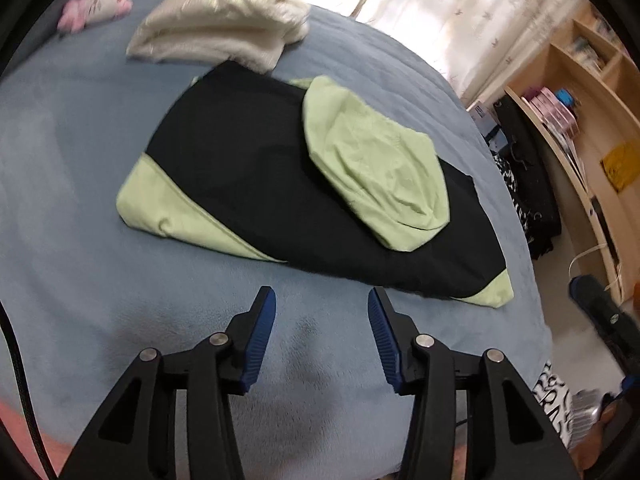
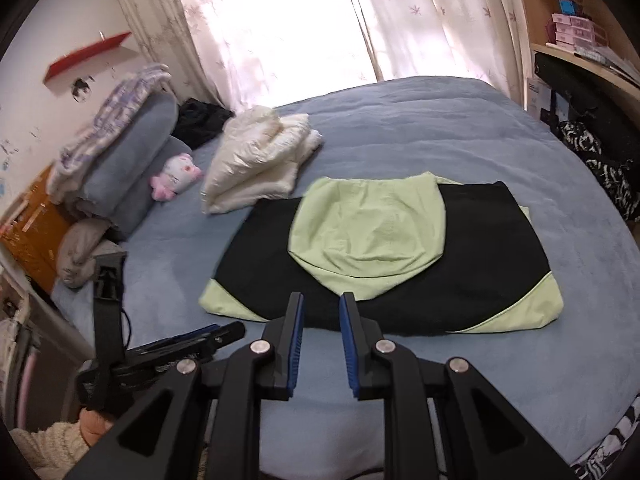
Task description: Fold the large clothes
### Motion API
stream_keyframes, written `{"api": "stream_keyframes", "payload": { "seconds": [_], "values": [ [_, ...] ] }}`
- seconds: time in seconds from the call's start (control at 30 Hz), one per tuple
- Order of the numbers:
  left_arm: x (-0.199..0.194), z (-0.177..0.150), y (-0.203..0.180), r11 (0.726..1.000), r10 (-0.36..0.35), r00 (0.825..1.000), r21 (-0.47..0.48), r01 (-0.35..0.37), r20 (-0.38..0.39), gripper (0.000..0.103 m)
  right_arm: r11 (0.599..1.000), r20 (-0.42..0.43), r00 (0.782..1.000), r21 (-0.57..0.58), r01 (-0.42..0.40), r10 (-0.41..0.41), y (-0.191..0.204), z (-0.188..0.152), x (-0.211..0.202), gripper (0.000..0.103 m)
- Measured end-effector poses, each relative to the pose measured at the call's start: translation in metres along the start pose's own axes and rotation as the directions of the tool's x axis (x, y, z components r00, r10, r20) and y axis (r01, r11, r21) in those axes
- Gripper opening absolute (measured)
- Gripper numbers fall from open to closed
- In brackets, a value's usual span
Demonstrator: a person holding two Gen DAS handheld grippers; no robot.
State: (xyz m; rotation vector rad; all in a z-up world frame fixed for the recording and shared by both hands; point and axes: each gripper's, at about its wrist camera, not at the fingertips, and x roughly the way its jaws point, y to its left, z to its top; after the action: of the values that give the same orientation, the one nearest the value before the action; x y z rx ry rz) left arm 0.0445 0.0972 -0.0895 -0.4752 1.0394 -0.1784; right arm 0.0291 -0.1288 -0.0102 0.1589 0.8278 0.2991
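Folded black & pale-green hoodie point(image 2: 384, 264) lies flat mid-bed on the blue-grey blanket point(image 2: 460, 128), hood spread on top of the black body, green corners showing at its near edge. Near hem sits just ahead of both grippers, apart from them.

Left gripper point(image 1: 322, 312): jaws apart at a medium gap, nothing between them, only bare blanket under the pads. Right gripper point(image 2: 320, 316): jaws narrow but w/ a clear gap, nothing held; tips overlap the hoodie's near hem in the right wrist view, contact can't be told.

Edges & free room: open blanket all along the near side of the hoodie and to its right, up to the bed's rounded edge point(image 1: 536, 280). Far right of that edge, floor, then a wooden shelf unit point(image 1: 592, 92) w/ dark clothes hanging beside it. On the hoodie's far-left side a folded cream garment point(image 2: 256, 164) lies just beside its corner, touching or nearly. Further left: pink & white plush toy point(image 2: 176, 176), stacked grey pillows point(image 2: 128, 168) w/ a checked cloth on top, a dark garment behind. Open strip of blanket betw. hoodie and pillows.

Room: bright window behind sheer patterned curtains point(image 2: 304, 20) at the far bed end; red wall shelf point(image 2: 88, 56) upper left. Left wrist view is slightly motion-blurred.
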Motion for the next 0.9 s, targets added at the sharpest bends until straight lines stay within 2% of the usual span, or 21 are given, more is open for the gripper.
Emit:
{"api": "stream_keyframes", "payload": {
  "seconds": [0.13, 0.27, 0.5, 0.6, 0.83, 0.9],
  "values": [
    [0.032, 0.003, 0.026, 0.993, -0.058, 0.997, -0.109, 0.052, -0.047, 0.046, 0.999, -0.060, 0.998, 0.042, 0.006, -0.003, -0.012, 0.000, 0.037, 0.019],
    [0.065, 0.007, 0.054, 0.973, -0.095, 0.993, -0.218, 0.079, -0.068, 0.046, 0.999, -0.094, 0.995, 0.045, 0.024, -0.019, -0.020, 0.000, 0.072, 0.019],
    [0.099, 0.030, 0.083, 0.924, -0.185, 0.983, -0.337, 0.179, 0.013, 0.047, 0.999, -0.113, 0.993, 0.036, 0.020, -0.016, -0.024, 0.011, 0.128, 0.019],
    [0.115, 0.040, 0.086, 0.914, -0.196, 0.980, -0.355, 0.196, 0.037, 0.047, 1.000, -0.099, 0.995, 0.017, 0.025, -0.023, -0.025, 0.020, 0.150, 0.019],
    [0.135, 0.064, 0.078, 0.925, -0.174, 0.979, -0.322, 0.200, 0.108, 0.050, 0.994, -0.030, 0.996, -0.070, 0.080, -0.082, -0.025, 0.049, 0.204, 0.019],
    [0.135, 0.069, 0.076, 0.931, -0.159, 0.977, -0.310, 0.195, 0.139, 0.049, 0.991, -0.042, 0.993, -0.085, 0.105, -0.109, -0.027, 0.052, 0.223, 0.019]
  ]
}}
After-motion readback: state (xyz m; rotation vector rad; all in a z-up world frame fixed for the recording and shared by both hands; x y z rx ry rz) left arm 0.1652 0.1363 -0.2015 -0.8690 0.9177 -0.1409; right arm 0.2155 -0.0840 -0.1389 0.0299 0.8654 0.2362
